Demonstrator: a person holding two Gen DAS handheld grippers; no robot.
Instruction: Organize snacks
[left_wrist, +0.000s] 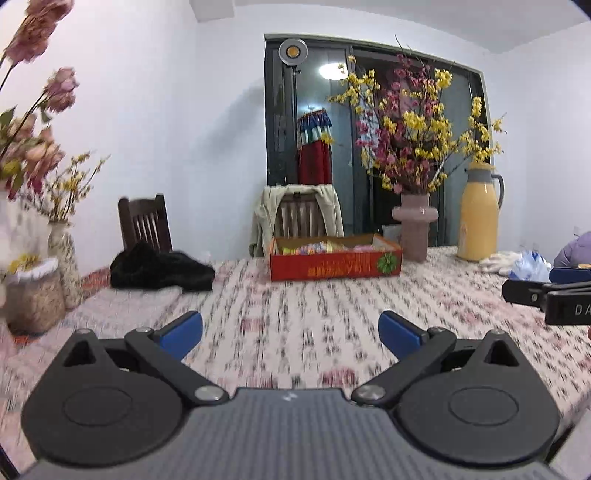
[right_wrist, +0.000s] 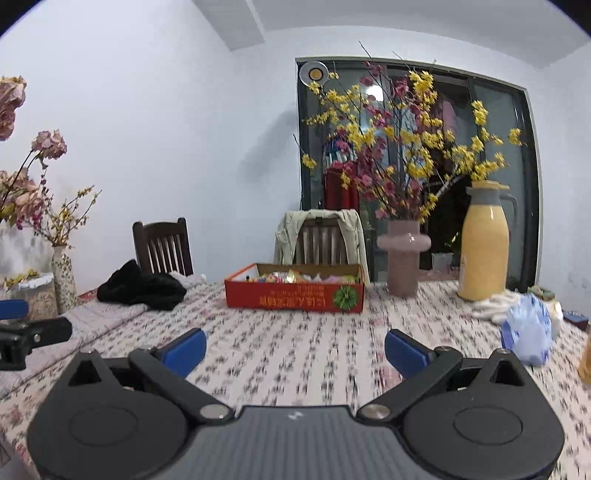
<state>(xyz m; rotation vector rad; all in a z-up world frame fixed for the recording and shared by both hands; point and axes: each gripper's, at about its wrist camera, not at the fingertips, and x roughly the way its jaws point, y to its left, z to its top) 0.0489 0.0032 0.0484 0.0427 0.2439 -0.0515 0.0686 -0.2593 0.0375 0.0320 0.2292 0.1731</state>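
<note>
A red cardboard box (left_wrist: 334, 265) full of colourful wrapped snacks (left_wrist: 317, 246) stands at the far side of the patterned tablecloth. It also shows in the right wrist view (right_wrist: 295, 297), with its snacks (right_wrist: 291, 277). My left gripper (left_wrist: 290, 334) is open and empty, well short of the box over the cloth. My right gripper (right_wrist: 295, 352) is open and empty, also short of the box. The right gripper's body shows at the right edge of the left wrist view (left_wrist: 554, 299), and the left gripper's body at the left edge of the right wrist view (right_wrist: 26, 336).
A pink vase of flowers (left_wrist: 415, 232) and a yellow thermos (left_wrist: 478, 218) stand right of the box. A black cloth (left_wrist: 159, 271) lies at the left. A blue-white plastic bag (right_wrist: 528, 332) and white gloves (right_wrist: 495, 306) lie at the right. Vases (left_wrist: 64, 266) stand at far left. Chairs (left_wrist: 297, 218) stand behind the table.
</note>
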